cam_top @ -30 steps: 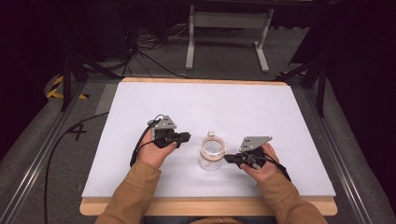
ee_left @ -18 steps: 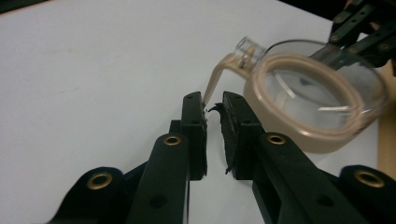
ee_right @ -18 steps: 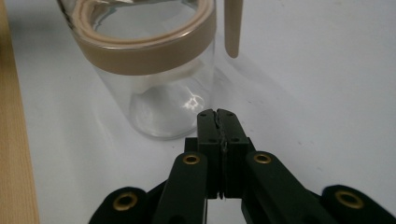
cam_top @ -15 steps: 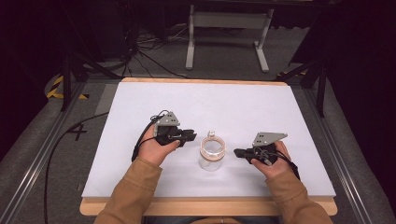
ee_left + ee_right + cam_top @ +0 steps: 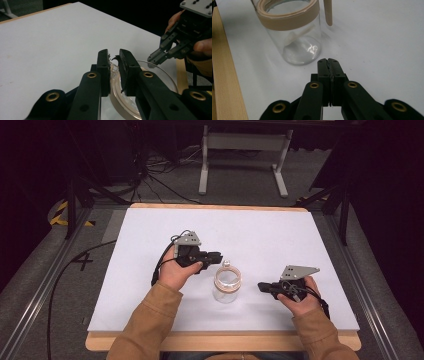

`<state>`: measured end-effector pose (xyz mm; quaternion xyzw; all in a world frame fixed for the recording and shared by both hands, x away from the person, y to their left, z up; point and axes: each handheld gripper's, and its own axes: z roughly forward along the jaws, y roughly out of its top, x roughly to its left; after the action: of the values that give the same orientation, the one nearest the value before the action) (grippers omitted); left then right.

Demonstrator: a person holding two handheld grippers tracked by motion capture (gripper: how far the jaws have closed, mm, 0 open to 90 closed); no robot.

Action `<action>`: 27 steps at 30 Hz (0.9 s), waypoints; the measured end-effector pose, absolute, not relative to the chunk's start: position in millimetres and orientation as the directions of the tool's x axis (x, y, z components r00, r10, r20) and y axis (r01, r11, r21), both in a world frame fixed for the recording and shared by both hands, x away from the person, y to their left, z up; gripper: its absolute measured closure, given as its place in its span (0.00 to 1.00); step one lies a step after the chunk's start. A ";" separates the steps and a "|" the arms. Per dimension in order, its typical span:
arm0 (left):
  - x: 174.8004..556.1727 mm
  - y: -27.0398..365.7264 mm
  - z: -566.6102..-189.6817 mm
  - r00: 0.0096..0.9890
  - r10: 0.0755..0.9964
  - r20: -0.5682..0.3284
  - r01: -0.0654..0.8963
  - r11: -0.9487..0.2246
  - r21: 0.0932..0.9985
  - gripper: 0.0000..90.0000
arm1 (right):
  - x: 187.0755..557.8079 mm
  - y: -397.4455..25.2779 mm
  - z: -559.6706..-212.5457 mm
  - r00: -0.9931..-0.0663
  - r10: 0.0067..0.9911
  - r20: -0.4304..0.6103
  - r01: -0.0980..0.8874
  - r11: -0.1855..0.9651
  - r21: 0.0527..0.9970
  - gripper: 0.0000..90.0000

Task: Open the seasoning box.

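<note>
- Clear glass jar [image 5: 227, 285] with tan band at the rim, upright on the white worktop [image 5: 150, 235], near-centre, between the two tools.
- Left tool [image 5: 216, 256] just left of the jar, at its far rim; jaws parted by a narrow gap, jar rim just beyond the tips, contact unclear.
- Right tool [image 5: 261, 286] right of the jar, apart from it, jaws clenched on nothing.

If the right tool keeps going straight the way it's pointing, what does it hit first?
Most likely the glass jar. The right tool, jaws together, aims at the jar's lower wall slightly off-centre, with bare white table between them. It might only graze the side.
</note>
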<state>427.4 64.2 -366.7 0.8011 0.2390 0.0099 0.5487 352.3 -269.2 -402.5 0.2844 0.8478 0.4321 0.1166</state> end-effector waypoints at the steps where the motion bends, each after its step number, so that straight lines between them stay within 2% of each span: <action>1: 429.3 62.4 -367.9 0.887 0.388 -0.251 0.372 -0.275 0.887 0.89 | 350.6 -269.6 -402.5 -0.811 0.583 0.046 0.380 0.465 0.800 1.00; 14: 437.3 42.3 -379.5 0.881 0.413 -0.230 0.379 -0.326 0.866 0.90 | 343.6 -270.9 -405.8 -0.807 0.588 0.051 0.388 0.465 0.796 0.98; 27: 437.4 41.9 -379.4 0.880 0.419 -0.223 0.372 -0.317 0.872 1.00 | 339.4 -255.5 -403.7 -0.837 0.543 0.067 0.365 0.461 0.809 0.99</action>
<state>437.4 41.9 -379.4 0.8113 0.2439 0.0223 0.5309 339.4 -255.5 -403.7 0.2675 0.8489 0.4447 0.1005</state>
